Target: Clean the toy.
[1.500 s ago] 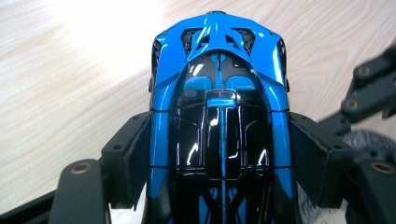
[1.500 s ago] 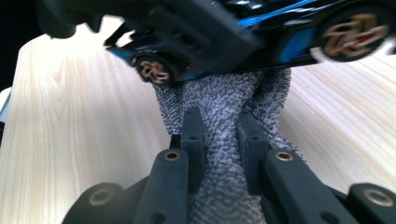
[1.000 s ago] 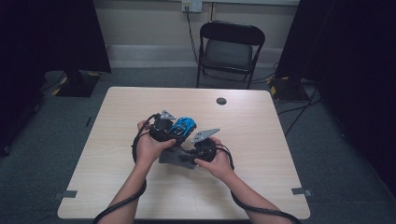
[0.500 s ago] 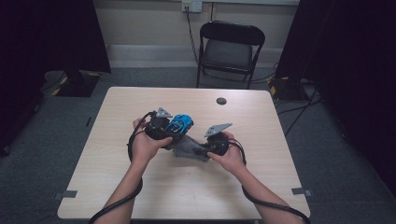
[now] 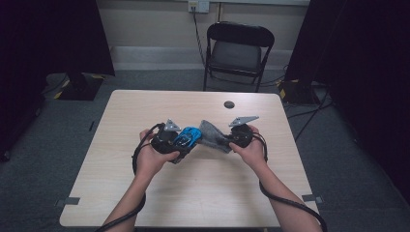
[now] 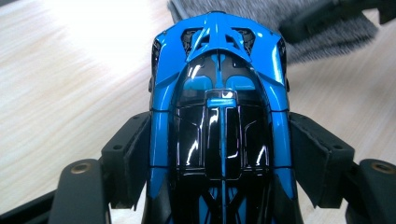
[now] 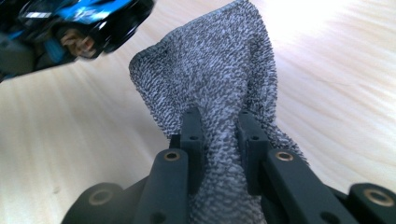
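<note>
Right tongs [image 5: 231, 141] now further right of blue toy car [image 5: 186, 138], pinched on grey cloth [image 5: 212, 136], pulling it off desk [image 5: 145, 203]. Left tongs [image 5: 181, 145] clamp car sides, cloth just beyond.

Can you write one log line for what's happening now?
left hand-held gripper: holds shiny blue toy car | right hand-held gripper: pinches grey knitted cloth

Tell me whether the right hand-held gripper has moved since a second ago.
Yes. The right hand-held gripper, shut on the grey cloth, has moved rightward and slightly away, nearer the table's right edge and the black disc.
</note>
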A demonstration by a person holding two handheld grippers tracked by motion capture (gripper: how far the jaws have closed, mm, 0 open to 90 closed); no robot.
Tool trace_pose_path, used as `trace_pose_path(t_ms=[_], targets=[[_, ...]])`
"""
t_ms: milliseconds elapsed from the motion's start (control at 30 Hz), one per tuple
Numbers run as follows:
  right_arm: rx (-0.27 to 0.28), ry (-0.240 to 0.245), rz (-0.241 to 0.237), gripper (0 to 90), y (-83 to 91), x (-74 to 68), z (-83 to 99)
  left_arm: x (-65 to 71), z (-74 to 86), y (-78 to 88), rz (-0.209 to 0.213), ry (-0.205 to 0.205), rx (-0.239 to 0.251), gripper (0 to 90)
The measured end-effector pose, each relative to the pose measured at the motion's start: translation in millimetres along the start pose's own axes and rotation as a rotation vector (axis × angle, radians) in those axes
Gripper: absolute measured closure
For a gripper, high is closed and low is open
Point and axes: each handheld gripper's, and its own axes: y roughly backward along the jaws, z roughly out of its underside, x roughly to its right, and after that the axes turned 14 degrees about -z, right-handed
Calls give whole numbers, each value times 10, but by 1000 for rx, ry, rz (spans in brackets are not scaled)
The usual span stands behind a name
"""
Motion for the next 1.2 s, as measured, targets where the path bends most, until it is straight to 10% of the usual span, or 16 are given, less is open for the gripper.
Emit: trace_pose_path(t_ms=[1200], targets=[[15,26,-87,761,-172,-206,-40,54,21,-98,-9,18,5,285]])
